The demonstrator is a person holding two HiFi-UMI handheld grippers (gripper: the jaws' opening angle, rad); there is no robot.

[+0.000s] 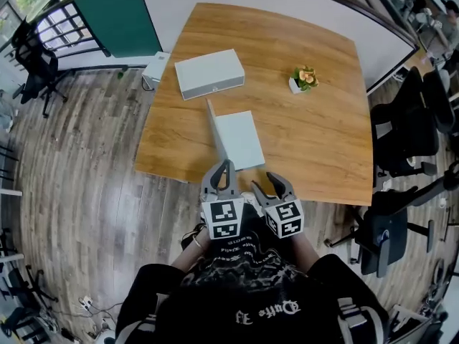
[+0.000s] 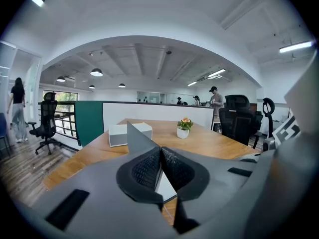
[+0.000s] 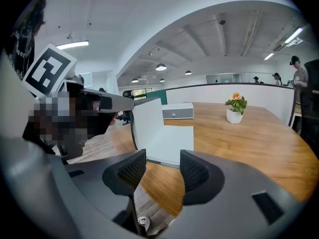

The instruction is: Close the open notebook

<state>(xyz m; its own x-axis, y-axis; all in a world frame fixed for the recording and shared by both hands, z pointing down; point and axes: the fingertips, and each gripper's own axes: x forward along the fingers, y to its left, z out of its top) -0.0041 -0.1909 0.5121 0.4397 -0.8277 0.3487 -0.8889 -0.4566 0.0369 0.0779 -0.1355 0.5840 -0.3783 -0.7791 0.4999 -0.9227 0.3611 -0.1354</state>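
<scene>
- Head view: the notebook sits on the table right ahead of both grippers, with its spine running straight away from the person. The cover stands pretty much upright on the left side, and the rest lies flat to the right of it. The left gripper is right at the cover's near end. The right gripper hangs just short of the table's near edge, so the left one is clearly the closer of the two. To close the notebook, I'd guess the cover has to tip to the right, over the flat part.
- Left gripper view: the pads are squeezed together, and the cover rises straight out from between them, so I read that as a pinch on its edge. A sliver of white page shows below the tips. The pads block the actual contact spot, so I can't say how deep the bite goes.
- Right gripper view: the jaws stand well apart with nothing in them, just bare table edge and floor. The notebook lies ahead and slightly left of the tips, not touching. The upright cover is further left, with the left gripper at its top corner. The cover's outer face is hidden from here, and a mosaic patch covers part of the left side.
</scene>
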